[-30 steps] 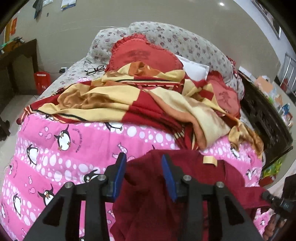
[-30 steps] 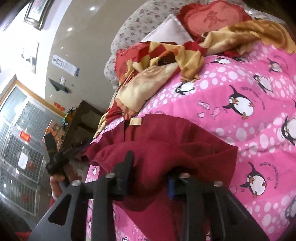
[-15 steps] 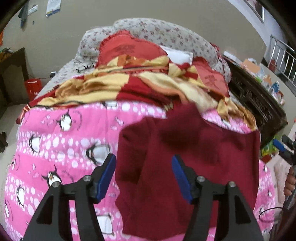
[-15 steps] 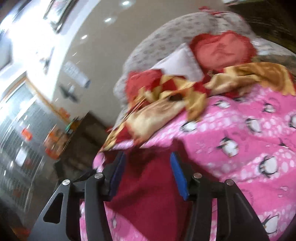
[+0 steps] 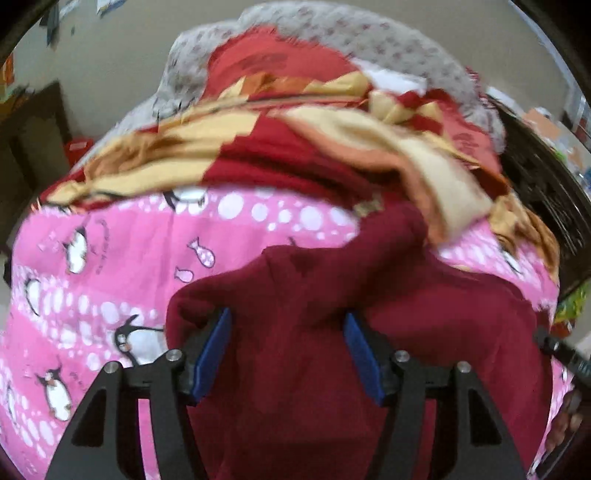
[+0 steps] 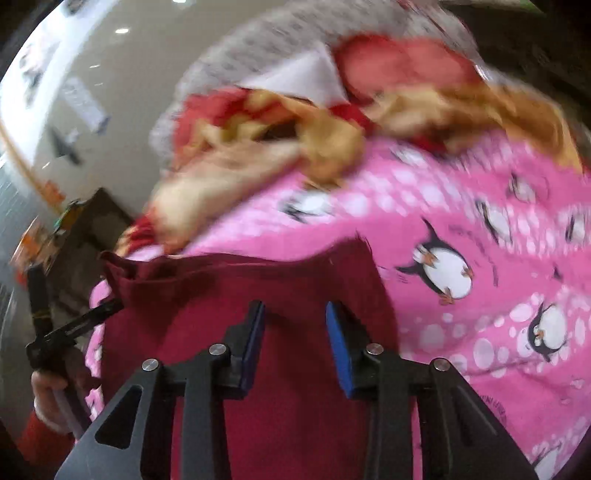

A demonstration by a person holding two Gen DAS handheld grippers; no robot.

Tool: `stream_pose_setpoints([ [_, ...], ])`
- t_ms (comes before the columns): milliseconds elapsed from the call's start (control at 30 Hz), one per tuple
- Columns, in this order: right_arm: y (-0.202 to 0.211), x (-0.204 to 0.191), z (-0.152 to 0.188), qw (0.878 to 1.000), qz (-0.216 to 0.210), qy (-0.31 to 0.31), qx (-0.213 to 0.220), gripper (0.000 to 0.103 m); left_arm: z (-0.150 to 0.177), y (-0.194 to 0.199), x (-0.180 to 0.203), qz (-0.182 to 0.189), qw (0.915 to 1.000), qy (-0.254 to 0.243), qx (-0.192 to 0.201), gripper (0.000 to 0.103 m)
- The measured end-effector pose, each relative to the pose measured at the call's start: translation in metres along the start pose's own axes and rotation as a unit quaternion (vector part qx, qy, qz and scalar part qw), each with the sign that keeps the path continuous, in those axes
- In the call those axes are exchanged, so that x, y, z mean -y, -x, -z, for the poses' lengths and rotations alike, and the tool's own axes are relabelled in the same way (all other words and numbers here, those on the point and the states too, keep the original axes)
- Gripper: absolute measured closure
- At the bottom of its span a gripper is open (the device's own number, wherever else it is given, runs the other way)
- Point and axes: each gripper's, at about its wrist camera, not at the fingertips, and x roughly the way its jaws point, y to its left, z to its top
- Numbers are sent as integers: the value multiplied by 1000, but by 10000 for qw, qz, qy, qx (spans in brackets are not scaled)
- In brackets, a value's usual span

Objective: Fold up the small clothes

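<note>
Change: half a second back the maroon garment (image 5: pixel 424 332) lay flatter and broader; now its top edge is bunched into a ridge, and the left tongs (image 5: pixel 286 349) sit lower over it.
Garment: dark maroon top, on the pink penguin bedspread (image 5: pixel 110 258) at the near end of the bed, creased and partly heaped.
Left tongs: spread wide, blue pads (image 5: pixel 214 350) either side of the cloth, gripping nothing; fabric fills the gap beneath them.
Right tongs: (image 6: pixel 295 341) parted to a middling gap, hanging over the maroon cloth (image 6: pixel 229 288), nothing pinched.
Cross view: right wrist picture catches the left tongs' black frame at the far left edge of the garment, with the person's hand (image 6: pixel 48 387) on the handle.
Behind: a red and yellow blanket (image 5: pixel 295 147) rumpled across the bed, a red cushion (image 5: pixel 266 62) and grey floral pillow (image 5: pixel 332 26) beyond it.
Focus: both pictures blurred.
</note>
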Motion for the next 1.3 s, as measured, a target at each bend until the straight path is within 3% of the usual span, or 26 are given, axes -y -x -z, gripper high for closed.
stream_pose_setpoints([
  [100,0,3,-2,10000,-25,-24,-15,57,-1,2,1,-44,9999,-119,29,34],
  [200,27,-15,1,9991,124,315,267,57,5,20,-5,105,9996,-213,129,34],
  [367,56,-49,14,9953,-303,866,298,55,33,59,-25,284,9976,-478,412,31],
  [533,49,-76,30,9926,-589,1061,100,55,46,60,-36,220,9977,-584,274,28],
  [600,43,-83,39,9924,-667,1033,1,55,48,54,-38,318,9981,-517,130,33],
  [667,41,-86,47,9925,-712,997,-59,55,52,47,-38,560,9976,-413,-31,62],
  [767,34,-90,49,9921,-903,852,-165,55,58,35,-36,713,9964,-385,-258,89],
  [967,19,-126,49,9867,-1083,1163,-332,55,60,58,-61,952,9953,-125,-92,95],
  [1167,-15,-167,43,9804,-1230,1438,-555,55,74,61,-78,901,9954,225,-246,95],
  [1300,-35,-201,38,9734,-1426,1692,-589,55,78,66,-73,726,9972,135,-142,86],
])
